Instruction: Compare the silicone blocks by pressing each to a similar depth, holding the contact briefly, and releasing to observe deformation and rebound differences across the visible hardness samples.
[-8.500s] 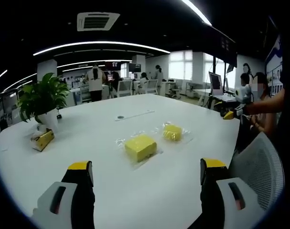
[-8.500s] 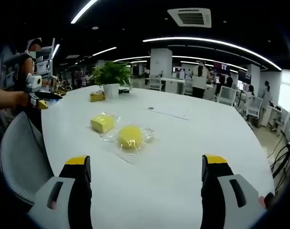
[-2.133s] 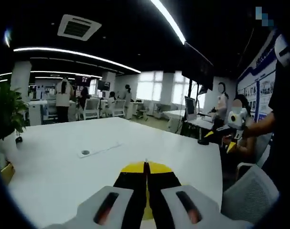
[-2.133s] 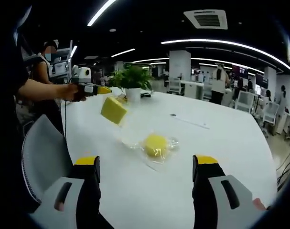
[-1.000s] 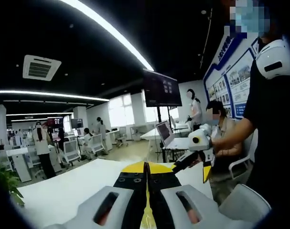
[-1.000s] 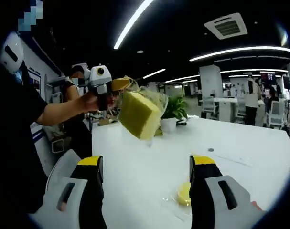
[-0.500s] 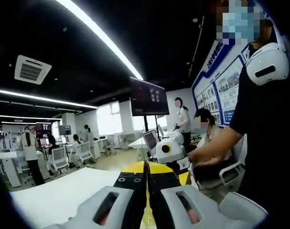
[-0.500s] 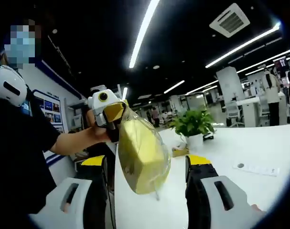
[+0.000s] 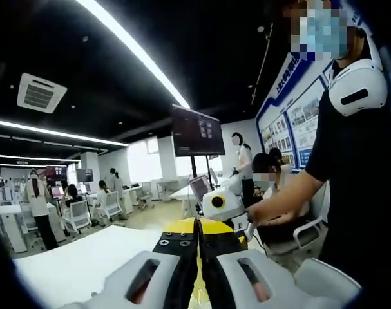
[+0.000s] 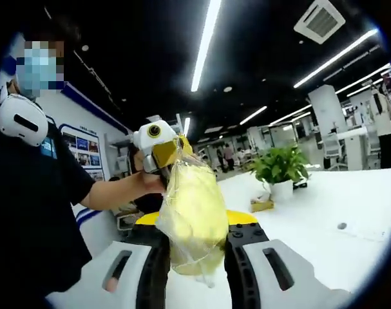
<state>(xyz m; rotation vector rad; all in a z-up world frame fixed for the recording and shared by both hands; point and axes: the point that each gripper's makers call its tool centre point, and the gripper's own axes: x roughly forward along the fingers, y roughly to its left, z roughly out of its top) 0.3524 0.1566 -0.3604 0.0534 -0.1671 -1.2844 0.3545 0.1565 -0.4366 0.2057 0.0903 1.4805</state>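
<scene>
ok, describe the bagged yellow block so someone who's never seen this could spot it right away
In the right gripper view, start at the white table with the potted plant. In front of it, in mid-air, the left claw dangles a clear bag. The yellow block inside hangs between the right claw jaws, the one yellow lump off the table.

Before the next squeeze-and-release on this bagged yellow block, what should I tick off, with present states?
1. Left gripper clamps the bag's top: ok.
2. Bagged yellow block hangs between the right gripper fingers: ok.
3. Right fingers pressing the block: cannot tell; they sit close against the bag.
4. Block off the white table: ok.
5. Left fingers fully shut: ok.
6. Press depth matching other samples: cannot tell.
</scene>
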